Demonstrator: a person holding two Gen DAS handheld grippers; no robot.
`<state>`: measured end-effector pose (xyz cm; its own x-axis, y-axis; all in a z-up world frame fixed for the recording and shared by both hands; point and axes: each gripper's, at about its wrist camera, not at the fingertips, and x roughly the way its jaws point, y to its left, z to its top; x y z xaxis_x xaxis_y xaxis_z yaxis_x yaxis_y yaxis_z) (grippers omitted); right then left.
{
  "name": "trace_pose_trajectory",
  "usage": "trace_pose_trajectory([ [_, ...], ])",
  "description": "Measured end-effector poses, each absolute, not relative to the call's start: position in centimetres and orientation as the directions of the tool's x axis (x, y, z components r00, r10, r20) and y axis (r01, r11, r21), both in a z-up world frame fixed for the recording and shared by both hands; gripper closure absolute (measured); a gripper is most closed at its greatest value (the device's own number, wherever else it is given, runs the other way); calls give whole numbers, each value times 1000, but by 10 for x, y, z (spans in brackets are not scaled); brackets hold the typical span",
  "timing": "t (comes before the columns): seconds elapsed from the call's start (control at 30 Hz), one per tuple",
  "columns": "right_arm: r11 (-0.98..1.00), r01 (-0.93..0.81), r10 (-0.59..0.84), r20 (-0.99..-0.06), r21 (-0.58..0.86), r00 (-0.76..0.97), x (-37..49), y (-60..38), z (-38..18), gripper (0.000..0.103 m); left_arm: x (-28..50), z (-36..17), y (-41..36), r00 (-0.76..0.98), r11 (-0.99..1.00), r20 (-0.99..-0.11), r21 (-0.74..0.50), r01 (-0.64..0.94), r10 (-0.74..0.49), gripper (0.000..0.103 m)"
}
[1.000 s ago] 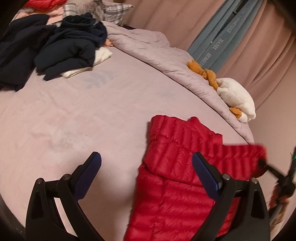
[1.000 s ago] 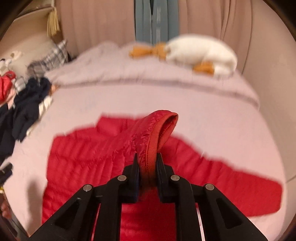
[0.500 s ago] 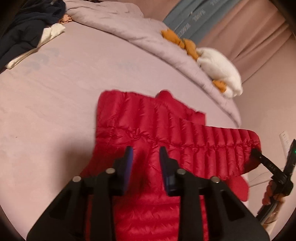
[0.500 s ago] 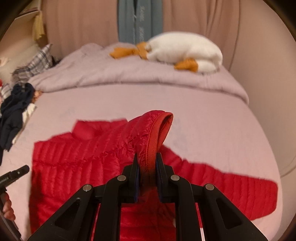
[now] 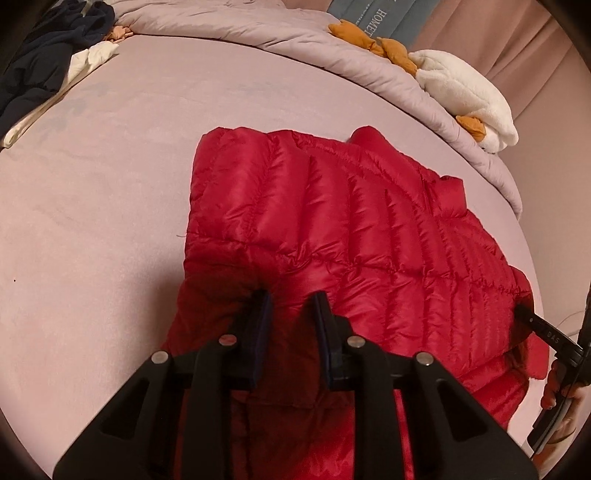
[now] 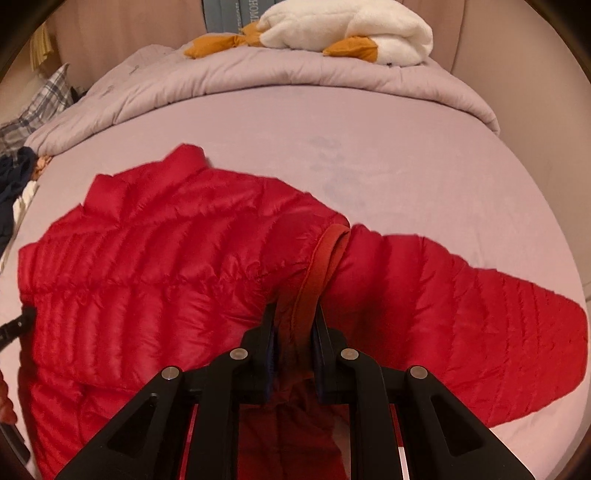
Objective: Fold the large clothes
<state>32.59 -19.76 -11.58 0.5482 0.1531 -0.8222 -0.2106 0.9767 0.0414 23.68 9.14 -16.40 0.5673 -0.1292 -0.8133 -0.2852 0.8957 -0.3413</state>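
A red quilted down jacket (image 5: pixel 332 229) is shown spread on the lilac bed sheet (image 5: pixel 92 221), directly ahead of and beneath both hand-held grippers. One sleeve has been laid across the body of the garment; its cuff end is clamped between the nearly closed jaws of the right gripper (image 6: pixel 293 325), the bound cuff edge (image 6: pixel 325 258) standing up just ahead of the fingertips. The other sleeve (image 6: pixel 480 314) lies stretched out flat to the right of that gripper, not yet folded in. The jaws of the left gripper (image 5: pixel 291 314) have just been closing to a narrow gap over the jacket's near part; fabric lies between them, but whether the pads actually pinch it cannot be told.

The fold is judged to be at an early stage: the second sleeve and the folding of the body remain to be done.

Well beyond the jacket, a bunched lilac duvet (image 6: pixel 258 81) and a white-and-orange plush toy (image 6: pixel 351 33) are seen. Far to the left of the left gripper, a heap of dark clothes (image 5: pixel 40 62) is visible. The sheet around the jacket carries no obstruction.
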Motion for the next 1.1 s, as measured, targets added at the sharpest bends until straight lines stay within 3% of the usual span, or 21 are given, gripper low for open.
trace_pose_trajectory([
  [1.1, 983, -185, 102, -821, -4, 562, 327, -190, -153, 86, 248, -176, 93, 525, 880, -846, -317, -353, -94, 85],
])
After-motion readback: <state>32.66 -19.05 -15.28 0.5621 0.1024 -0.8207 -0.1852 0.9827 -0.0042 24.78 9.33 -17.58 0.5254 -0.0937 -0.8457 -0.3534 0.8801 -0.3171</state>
